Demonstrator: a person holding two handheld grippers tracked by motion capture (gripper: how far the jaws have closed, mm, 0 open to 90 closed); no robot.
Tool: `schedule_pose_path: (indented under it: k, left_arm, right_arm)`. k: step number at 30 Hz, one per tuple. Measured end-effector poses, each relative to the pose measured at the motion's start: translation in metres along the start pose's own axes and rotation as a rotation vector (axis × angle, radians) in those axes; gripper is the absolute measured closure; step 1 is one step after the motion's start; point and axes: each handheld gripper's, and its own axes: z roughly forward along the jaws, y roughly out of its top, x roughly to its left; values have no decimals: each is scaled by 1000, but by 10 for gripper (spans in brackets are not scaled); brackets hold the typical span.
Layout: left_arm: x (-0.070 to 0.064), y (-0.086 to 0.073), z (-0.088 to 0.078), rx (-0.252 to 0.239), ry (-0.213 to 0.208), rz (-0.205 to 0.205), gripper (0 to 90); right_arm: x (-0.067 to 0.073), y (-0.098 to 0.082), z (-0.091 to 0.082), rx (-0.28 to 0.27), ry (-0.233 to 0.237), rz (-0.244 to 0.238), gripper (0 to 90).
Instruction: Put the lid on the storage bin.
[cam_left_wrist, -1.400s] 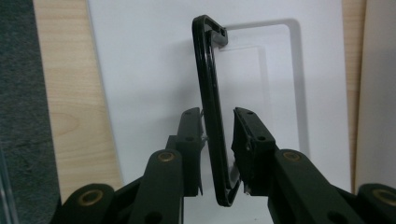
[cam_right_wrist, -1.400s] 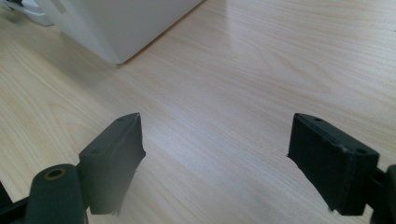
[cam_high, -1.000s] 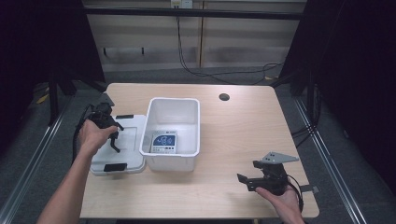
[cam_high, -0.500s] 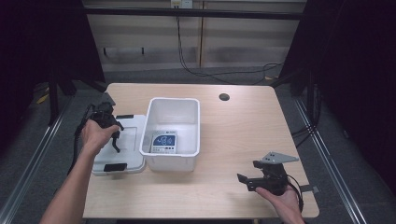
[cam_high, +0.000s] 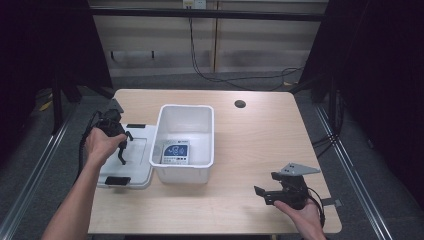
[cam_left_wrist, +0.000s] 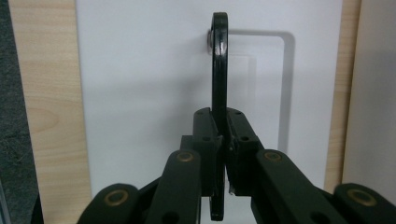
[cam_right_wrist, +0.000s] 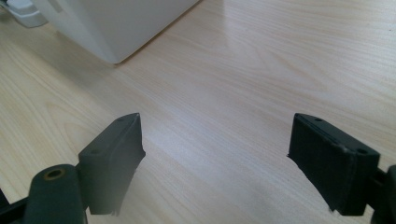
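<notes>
- Clamping a thin black handle (cam_left_wrist: 219, 70), the left gripper (cam_high: 117, 135) sits over the white lid (cam_high: 145, 150) at centre left of the high view, probably so the lid can be lifted by it.
- Resting low at lower right, the right gripper (cam_high: 265, 192) has its jaws spread wide over bare table (cam_high: 260, 130), grasping nothing, apparently waiting.
- Beside the lid, touching or nearly so, stands the open white bin (cam_high: 185, 140).
- A blue-and-white printed packet (cam_high: 175, 151) lies inside; its writing is too small to read.

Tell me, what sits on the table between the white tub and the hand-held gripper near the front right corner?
Nothing: bare wood separates the tub from the right hand-held gripper, seen in the high view and the right gripper view.
</notes>
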Motion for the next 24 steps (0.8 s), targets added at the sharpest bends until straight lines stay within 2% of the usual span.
schedule_pose_path:
  k: [4,7,9,13,19,21,23,24]
  left_arm:
    - [0,-1,-2,18,12,18,845]
    - [0,0,-1,16,15,12,847]
    - [-1,1,0,23,14,26,847]
    - [-2,2,-1,32,14,25,849]
    - [-4,1,-4,30,3,49,850]
    - [-4,0,-6,16,3,52,850]
    - [-2,-1,-9,21,-12,59,850]
    - [0,-1,-12,9,-3,61,850]
  right_arm:
    - [0,0,0,5,-4,-4,170]
    - [0,0,0,6,-6,-3,170]
    - [0,0,0,5,-6,-3,170]
    - [0,0,0,6,-9,0,170]
    - [0,0,1,6,-10,0,170]
    - [0,0,0,5,-11,0,170]
    - [0,0,0,6,-10,-1,170]
    - [0,0,1,7,-11,0,170]
